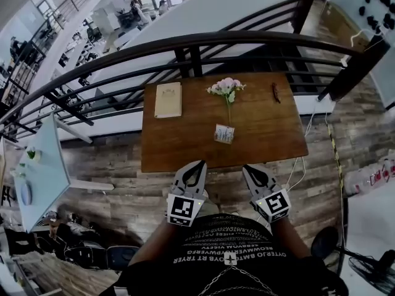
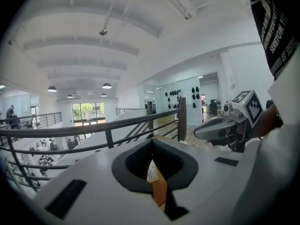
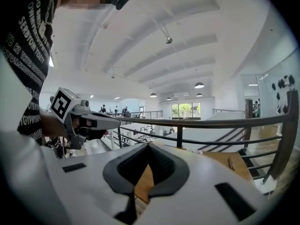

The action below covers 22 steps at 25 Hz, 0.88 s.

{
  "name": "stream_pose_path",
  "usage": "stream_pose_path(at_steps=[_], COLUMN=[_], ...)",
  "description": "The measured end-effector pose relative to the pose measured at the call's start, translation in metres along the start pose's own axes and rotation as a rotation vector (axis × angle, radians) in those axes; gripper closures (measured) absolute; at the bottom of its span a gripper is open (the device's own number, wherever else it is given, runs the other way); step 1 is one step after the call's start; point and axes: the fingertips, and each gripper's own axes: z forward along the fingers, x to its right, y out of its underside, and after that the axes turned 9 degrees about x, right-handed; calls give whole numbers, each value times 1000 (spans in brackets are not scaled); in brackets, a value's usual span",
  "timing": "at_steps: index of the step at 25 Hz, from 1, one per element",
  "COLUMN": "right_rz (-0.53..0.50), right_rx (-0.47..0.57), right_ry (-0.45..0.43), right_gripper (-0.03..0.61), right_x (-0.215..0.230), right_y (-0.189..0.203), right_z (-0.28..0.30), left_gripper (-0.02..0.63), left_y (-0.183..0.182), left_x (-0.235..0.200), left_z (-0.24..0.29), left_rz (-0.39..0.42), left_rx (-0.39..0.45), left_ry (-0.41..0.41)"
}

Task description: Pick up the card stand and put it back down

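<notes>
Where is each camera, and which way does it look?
Head view: on the person's head, looking steeply down at the table, card stand, left gripper, right gripper and shirt.
Left gripper view: on the left gripper, looking along shut jaws toward the railing; right gripper and shirt at right.
Right gripper view: on the right gripper, facing the railing; left gripper at left.
Shared: both gripper views show railing and table.

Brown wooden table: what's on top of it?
A cream closed book, a small white card stand with a pink flower sprig rising from it, and a small dark object, too small to identify. Anything beneath the book is covered.
</notes>
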Motion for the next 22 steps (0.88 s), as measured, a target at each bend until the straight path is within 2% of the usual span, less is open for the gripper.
stream_pose_path(at_steps=[6, 22], right_rz=[-16, -40], right_rx=[-6, -26], right_ry=[6, 87], right_gripper=[565, 565], right_x=[-1, 1], right_y=[-8, -21], right_z=[40, 117], left_gripper=[594, 594], left_y=[-1, 3], left_x=[-38, -126], left_z=[13, 42], left_rz=[-8, -27], left_rx=[8, 31], left_ry=[8, 77])
